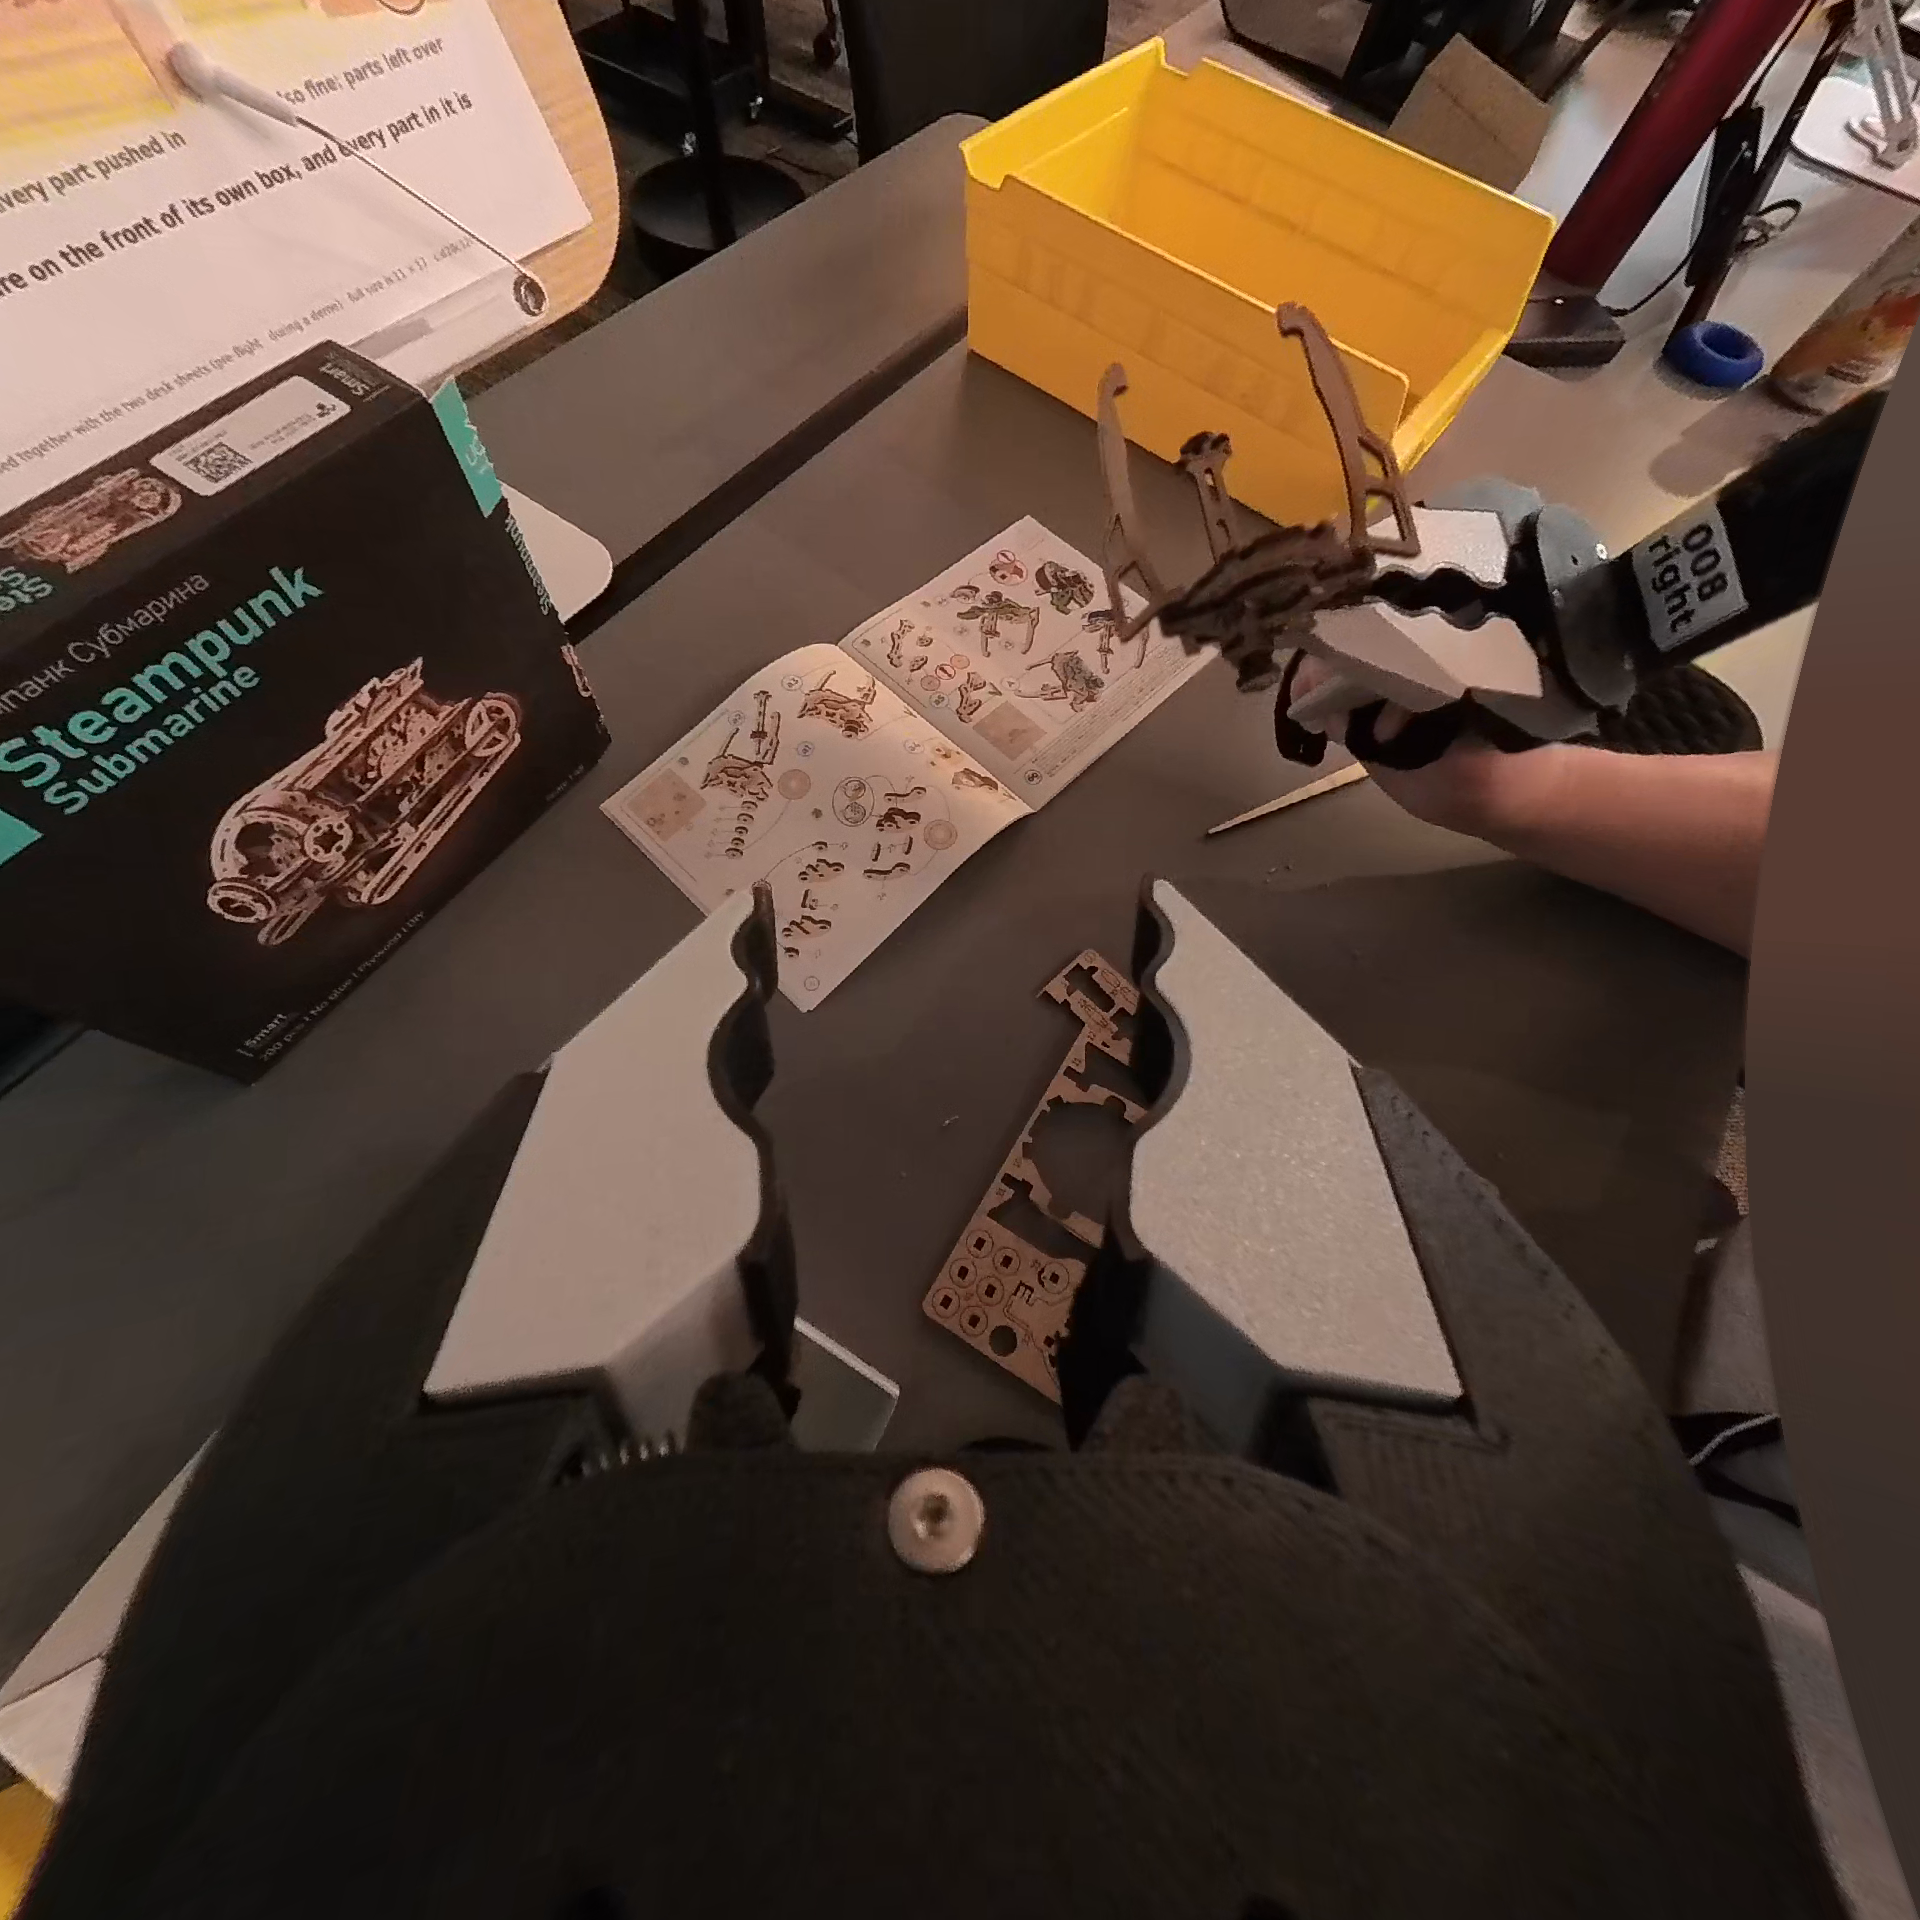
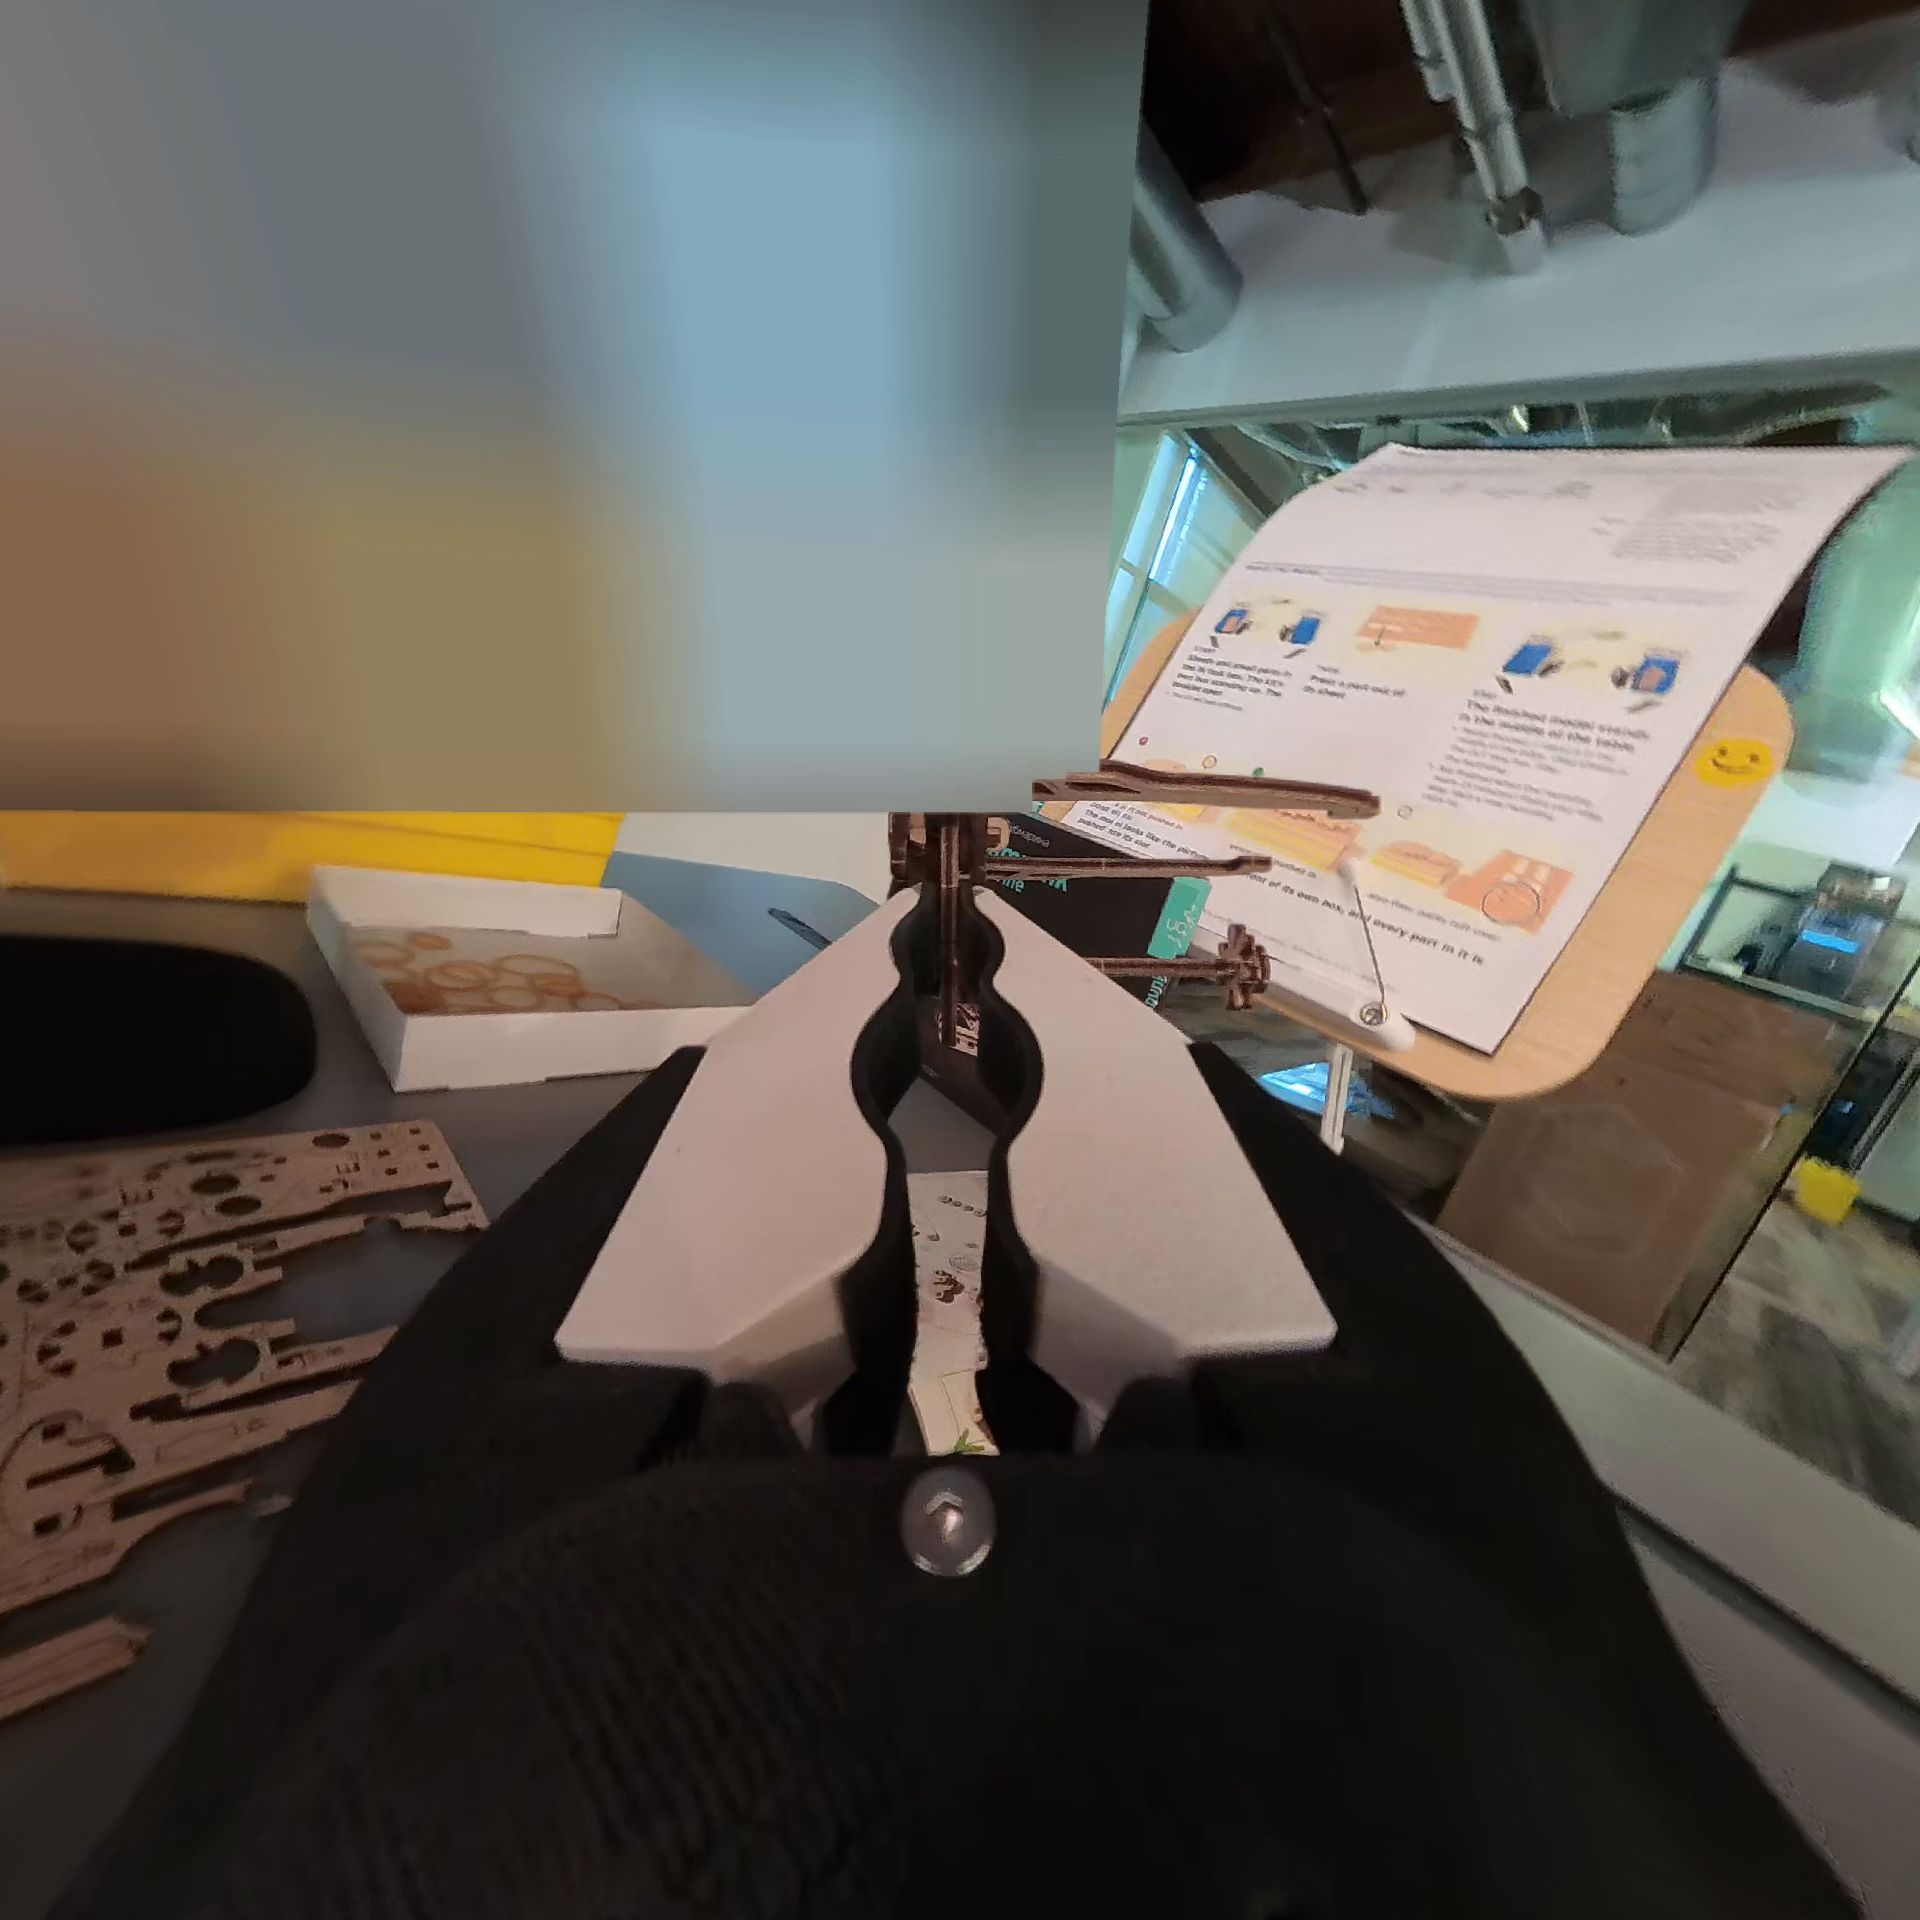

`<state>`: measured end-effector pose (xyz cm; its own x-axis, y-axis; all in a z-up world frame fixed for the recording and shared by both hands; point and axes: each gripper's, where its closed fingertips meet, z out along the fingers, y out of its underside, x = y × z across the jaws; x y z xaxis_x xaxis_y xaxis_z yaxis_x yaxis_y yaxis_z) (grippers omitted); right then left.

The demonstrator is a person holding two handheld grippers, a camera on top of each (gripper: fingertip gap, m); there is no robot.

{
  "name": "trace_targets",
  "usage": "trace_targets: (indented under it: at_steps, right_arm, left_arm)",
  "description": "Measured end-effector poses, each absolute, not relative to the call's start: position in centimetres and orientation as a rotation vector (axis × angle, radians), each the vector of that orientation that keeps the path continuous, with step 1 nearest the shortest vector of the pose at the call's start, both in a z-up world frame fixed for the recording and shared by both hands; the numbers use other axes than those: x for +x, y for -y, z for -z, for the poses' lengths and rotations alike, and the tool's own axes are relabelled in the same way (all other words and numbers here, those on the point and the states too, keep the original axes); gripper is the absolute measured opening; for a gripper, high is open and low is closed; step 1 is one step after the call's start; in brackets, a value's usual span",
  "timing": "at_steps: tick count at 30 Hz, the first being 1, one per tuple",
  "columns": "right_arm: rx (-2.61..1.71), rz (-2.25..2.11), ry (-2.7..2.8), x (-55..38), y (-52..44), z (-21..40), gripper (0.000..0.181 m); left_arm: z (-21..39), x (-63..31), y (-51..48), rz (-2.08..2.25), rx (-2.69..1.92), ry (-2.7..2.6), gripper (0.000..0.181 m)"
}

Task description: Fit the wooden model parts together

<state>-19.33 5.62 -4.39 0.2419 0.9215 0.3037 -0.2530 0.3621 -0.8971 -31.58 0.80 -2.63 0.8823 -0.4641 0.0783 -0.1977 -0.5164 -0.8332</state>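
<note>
My right gripper (image 2: pixel 948 904) is shut on a dark wooden sub-assembly (image 2: pixel 1143 883) with long curved arms and a small gear. In the left wrist view that assembly (image 1: pixel 1247 582) is held in the air at the right, in front of the yellow bin, by the right gripper (image 1: pixel 1340 613). My left gripper (image 1: pixel 956 904) is open and empty, low over the table. A punched-out wooden parts sheet (image 1: pixel 1023 1216) lies flat beneath it, partly hidden by the right finger. Another wooden parts sheet (image 2: pixel 177 1309) lies at the left of the right wrist view.
An open instruction booklet (image 1: pixel 883 758) lies mid-table. The black kit box (image 1: pixel 270 727) stands at the left, a yellow bin (image 1: pixel 1247 239) at the back. A white tray of wooden rings (image 2: pixel 488 966), an instruction sheet on a stand (image 2: pixel 1455 748) and a thin wooden stick (image 1: pixel 1288 800) are nearby.
</note>
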Motion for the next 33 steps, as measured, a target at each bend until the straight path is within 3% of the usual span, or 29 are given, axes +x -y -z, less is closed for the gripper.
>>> trace_targets:
  at_steps: [17,33]
  right_arm:
    - [-0.925,-1.01,0.924,-18.8,-7.0,4.5,0.0]
    - [-1.27,-1.414,0.732,-19.6,-10.4,7.2,0.0]
  left_arm:
    - [2.6,-31.5,-0.8,0.347,-2.12,-0.482,0.067]
    - [3.0,-31.8,-1.0,0.317,-2.133,-0.478,0.066]
